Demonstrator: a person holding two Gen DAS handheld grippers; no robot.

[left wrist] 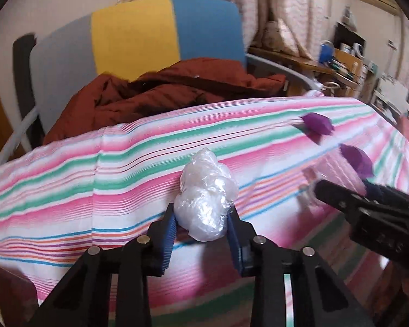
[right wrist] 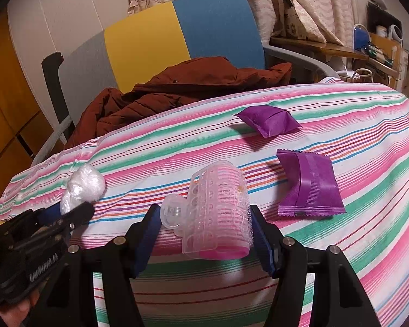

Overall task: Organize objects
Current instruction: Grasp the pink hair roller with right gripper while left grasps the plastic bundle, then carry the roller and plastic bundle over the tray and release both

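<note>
My left gripper [left wrist: 203, 224] is shut on a crumpled wad of clear plastic wrap [left wrist: 207, 204], its blue pads pressing both sides, low over the striped tablecloth [left wrist: 68, 190]. In the right wrist view the same wad [right wrist: 81, 188] shows at the far left in the left gripper [right wrist: 68, 209]. My right gripper [right wrist: 204, 226] is shut on a pink hair roller with a clear clip [right wrist: 220, 209] near the table's front edge. Two purple sachets lie beyond it, one near [right wrist: 309, 188] and one farther back [right wrist: 267, 121]. The right gripper [left wrist: 340, 190] also enters the left wrist view from the right.
Behind the table stands a chair with a grey, yellow and blue back [right wrist: 177, 35], and a rust-brown jacket [right wrist: 177, 90] is heaped on its seat. A cluttered wooden shelf [right wrist: 368, 51] and curtains fill the back right. A yellow cabinet [right wrist: 2, 109] stands at left.
</note>
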